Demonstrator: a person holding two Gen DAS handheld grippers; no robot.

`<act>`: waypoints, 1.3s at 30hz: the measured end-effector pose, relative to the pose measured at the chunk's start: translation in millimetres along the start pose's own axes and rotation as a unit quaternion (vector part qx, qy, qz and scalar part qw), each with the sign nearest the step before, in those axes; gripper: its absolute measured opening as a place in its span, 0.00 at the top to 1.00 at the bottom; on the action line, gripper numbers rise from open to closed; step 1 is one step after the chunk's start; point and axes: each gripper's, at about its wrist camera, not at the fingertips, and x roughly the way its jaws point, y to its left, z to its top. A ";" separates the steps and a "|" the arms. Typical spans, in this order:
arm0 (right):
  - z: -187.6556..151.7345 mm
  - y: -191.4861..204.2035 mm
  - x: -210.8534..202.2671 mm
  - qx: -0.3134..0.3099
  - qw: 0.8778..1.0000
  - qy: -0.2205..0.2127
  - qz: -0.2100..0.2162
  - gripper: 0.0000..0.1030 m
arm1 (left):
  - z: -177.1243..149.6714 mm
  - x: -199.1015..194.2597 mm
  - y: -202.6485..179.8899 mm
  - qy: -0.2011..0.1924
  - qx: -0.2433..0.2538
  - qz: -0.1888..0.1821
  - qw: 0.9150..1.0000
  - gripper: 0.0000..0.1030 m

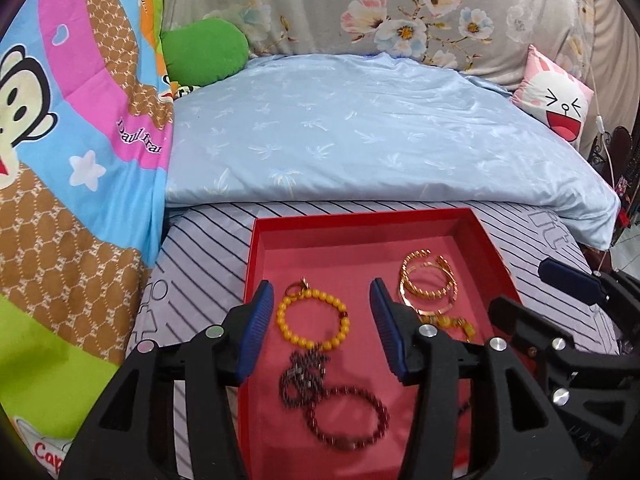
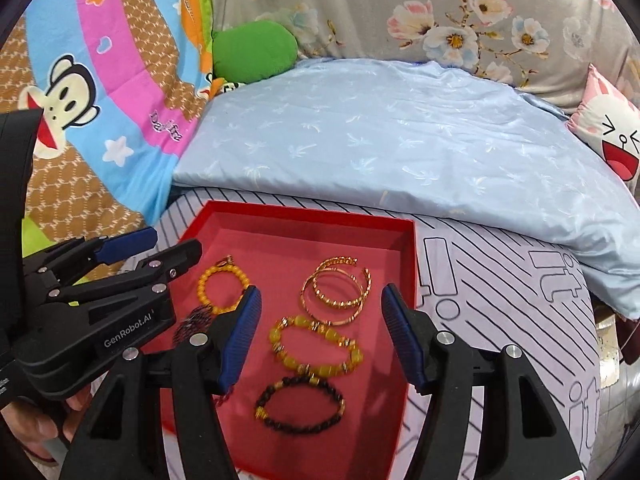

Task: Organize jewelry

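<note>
My left gripper [image 1: 322, 330] hung with its jaws spread wide and empty over the yellow bead bracelet [image 1: 312, 322], and my right gripper [image 2: 322, 336] was likewise agape above the gold bangles [image 2: 336, 286] and the amber bracelet [image 2: 316, 346]. All the jewelry lay inside the red tray [image 2: 412, 264], a dark bead bracelet [image 2: 300, 404] nearest me. The tray sat on a striped bedsheet [image 2: 500, 300]. Beyond it lay a folded pale-blue quilt [image 1: 360, 132], a monkey-print blanket [image 1: 60, 120] at left, a green cushion [image 1: 204, 50], and a floral cover [image 1: 400, 8] behind.
</note>
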 end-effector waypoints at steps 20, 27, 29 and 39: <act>-131.3 22.8 -69.2 0.004 1.000 0.030 -0.005 0.41 | -117.4 -90.6 -8.2 -0.014 -0.011 0.016 1.000 0.50; -177.8 20.2 -57.8 0.022 0.998 0.063 -0.014 0.41 | -168.3 -90.6 -1.2 -0.003 -0.042 0.016 0.999 0.46; -185.5 21.0 -55.5 0.018 0.998 0.063 -0.021 0.42 | -179.7 -88.8 0.3 0.000 -0.047 0.020 0.999 0.46; -196.2 29.7 -41.1 0.008 0.997 0.063 -0.038 0.49 | -208.8 -80.2 10.2 0.014 -0.063 0.033 0.997 0.46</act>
